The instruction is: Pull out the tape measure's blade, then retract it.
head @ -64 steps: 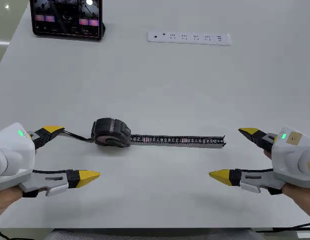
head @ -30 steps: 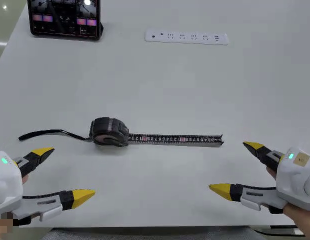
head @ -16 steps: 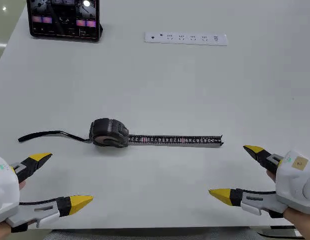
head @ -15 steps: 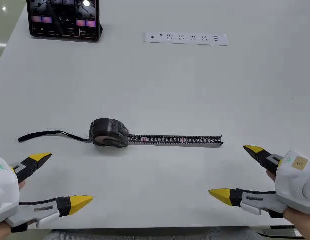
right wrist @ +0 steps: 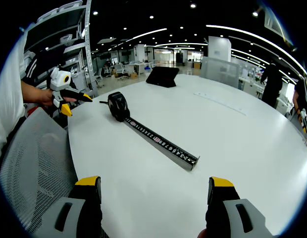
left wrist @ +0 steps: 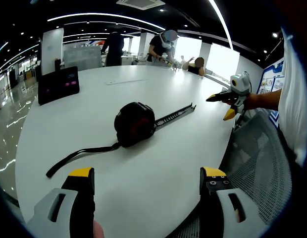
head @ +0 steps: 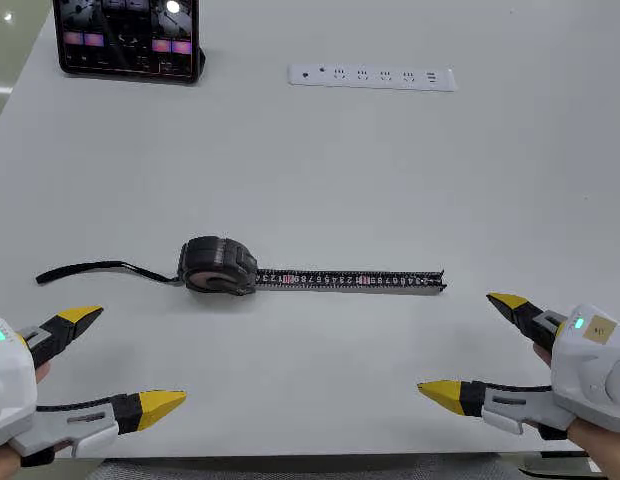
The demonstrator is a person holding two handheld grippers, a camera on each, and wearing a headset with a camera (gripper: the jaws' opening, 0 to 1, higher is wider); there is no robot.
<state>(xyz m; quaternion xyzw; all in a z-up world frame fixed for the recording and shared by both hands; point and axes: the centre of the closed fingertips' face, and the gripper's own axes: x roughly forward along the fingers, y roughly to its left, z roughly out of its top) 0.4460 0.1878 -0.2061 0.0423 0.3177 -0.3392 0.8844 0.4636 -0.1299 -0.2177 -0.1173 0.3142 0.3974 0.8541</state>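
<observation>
A black tape measure (head: 220, 265) lies on the white table (head: 310, 170), its blade (head: 350, 280) pulled out to the right and flat on the surface, its wrist strap (head: 90, 269) trailing left. My left gripper (head: 115, 360) hovers open near the front left edge, well short of the case (left wrist: 135, 123). My right gripper (head: 480, 345) is open at the front right, a little in front of the blade's hook end (right wrist: 190, 161). Neither holds anything. The left gripper view shows the blade (left wrist: 174, 113) leading toward my right gripper (left wrist: 228, 101).
A dark tablet (head: 128, 38) stands at the table's far left and a white power strip (head: 373, 76) lies at the far middle. A grey mesh chair (right wrist: 34, 168) sits by the near edge. People stand in the room behind.
Both grippers have drawn back toward the near table edge, away from the tape measure, and have been steady for the last half second. The tape measure, strap and blade lie unchanged.
</observation>
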